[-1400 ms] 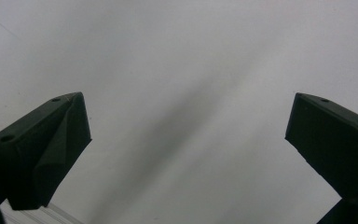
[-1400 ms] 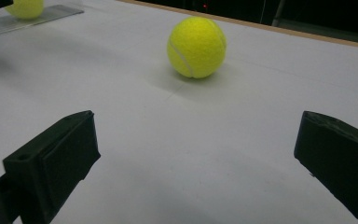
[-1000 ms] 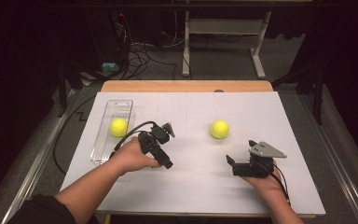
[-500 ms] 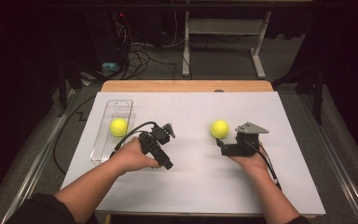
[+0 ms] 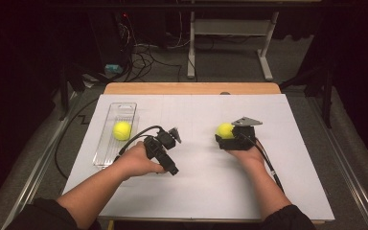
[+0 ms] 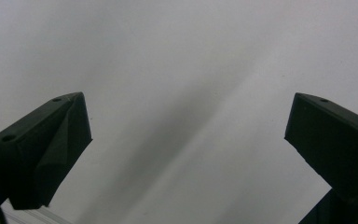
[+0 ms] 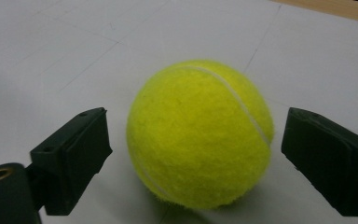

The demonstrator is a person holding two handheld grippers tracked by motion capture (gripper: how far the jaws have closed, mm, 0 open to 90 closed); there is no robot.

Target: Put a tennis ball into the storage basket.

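Right tongs [image 5: 226, 135] released, jaws spread on either side of a yellow tennis ball [image 7: 199, 133] resting on the white-covered worktop [image 5: 297, 182], small gaps both sides, not touching. Left tongs [image 6: 186, 154] released too, jaws wide over bare white surface, nothing between. Second tennis ball [image 5: 121, 130] sits in a clear plastic tray [image 5: 106, 152] at the worktop's left side, just beside the left hand [image 5: 139, 160].

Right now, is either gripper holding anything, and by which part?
Nothing is held. The right gripper is open around the tennis ball, gaps on both sides. The left gripper is open over bare paper.
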